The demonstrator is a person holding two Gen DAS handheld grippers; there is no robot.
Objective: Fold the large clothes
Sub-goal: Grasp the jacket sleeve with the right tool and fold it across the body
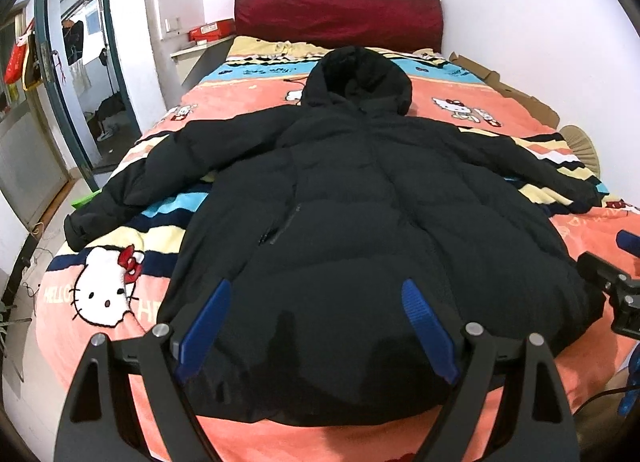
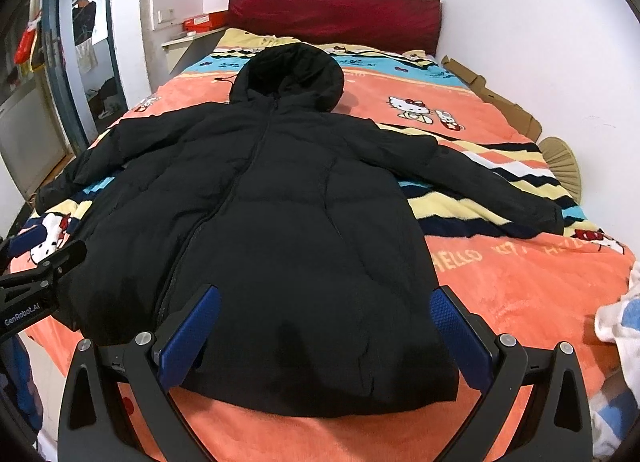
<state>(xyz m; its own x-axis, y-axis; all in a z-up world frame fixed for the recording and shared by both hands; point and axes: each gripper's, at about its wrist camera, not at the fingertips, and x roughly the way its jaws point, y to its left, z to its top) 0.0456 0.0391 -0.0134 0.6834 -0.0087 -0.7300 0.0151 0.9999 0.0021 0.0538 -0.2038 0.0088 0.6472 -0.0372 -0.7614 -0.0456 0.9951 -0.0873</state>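
Note:
A black hooded puffer jacket (image 1: pixel 352 198) lies flat and front up on the bed, hood toward the headboard, both sleeves spread out sideways. It also fills the right wrist view (image 2: pixel 280 222). My left gripper (image 1: pixel 316 302) is open above the jacket's hem, left of centre. My right gripper (image 2: pixel 324 306) is open above the hem, its right finger near the jacket's right edge. Neither holds anything. Each gripper shows at the edge of the other's view: the right one (image 1: pixel 616 290) and the left one (image 2: pixel 36 282).
The bed has an orange Hello Kitty blanket (image 1: pixel 108 294) and a dark red headboard (image 1: pixel 340 12). Cardboard (image 1: pixel 504 86) and a fan (image 1: pixel 580 142) lie along the right wall. A white and blue cloth (image 2: pixel 620 322) lies at the bed's right. A doorway (image 1: pixel 80 74) opens on the left.

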